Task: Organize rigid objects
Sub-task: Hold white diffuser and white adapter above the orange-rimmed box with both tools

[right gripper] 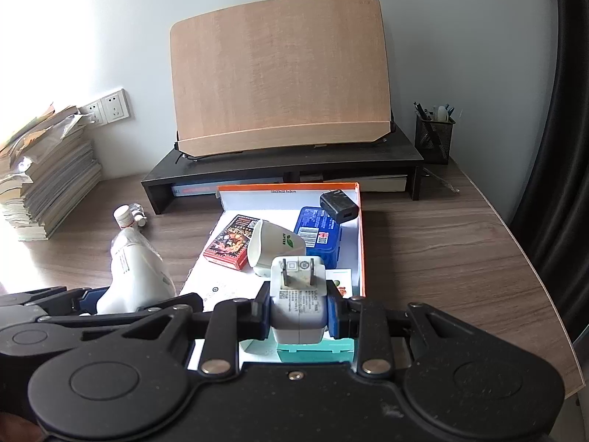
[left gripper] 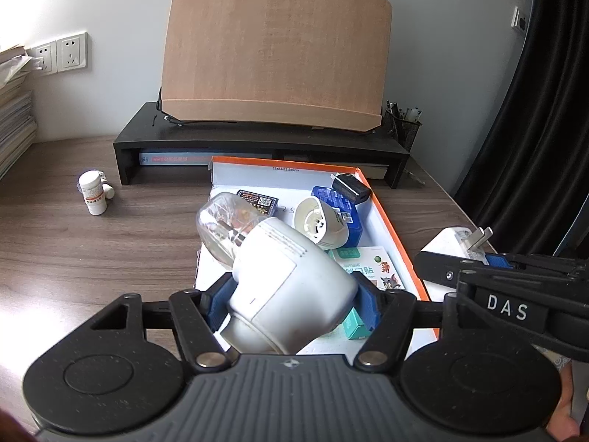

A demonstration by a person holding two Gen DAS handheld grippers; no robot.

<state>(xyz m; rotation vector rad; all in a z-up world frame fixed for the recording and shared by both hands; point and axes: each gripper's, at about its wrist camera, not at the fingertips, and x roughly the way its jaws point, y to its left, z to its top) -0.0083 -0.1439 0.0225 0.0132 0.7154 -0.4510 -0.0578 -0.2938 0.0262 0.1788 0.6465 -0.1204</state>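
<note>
While both hands hover at the near end of the box, the scene reads so:

Left tool (left gripper: 292, 304): its blue pads are closed on the white lamp (left gripper: 291, 287), whose clear bulb end points up and away; it hangs above the box's near left corner, not yet set down.

Right tool (right gripper: 297, 311): clamped tight on the white plug adapter (right gripper: 297, 294), prongs pointing forward; it is held over the near end of the box (above a teal carton (right gripper: 316, 350)).

Box (right gripper: 361, 243): an orange-rimmed, white-floored tray on the bench (right gripper: 441, 250); already inside lie a red pack (right gripper: 230, 243), a white cup-shaped shell (right gripper: 274, 248) on its side, a blue carton (right gripper: 320, 230), a black charger (right gripper: 338, 204) at the far right corner, and a cartoon-printed card (left gripper: 383, 272).

Left outside: a white pill bottle (left gripper: 94, 191) stands well apart on the bench to the left; something small sits just beside it, too small to tell.

Progress: I judge it well past half; two pieces are in hand, the bottle remains.
</note>
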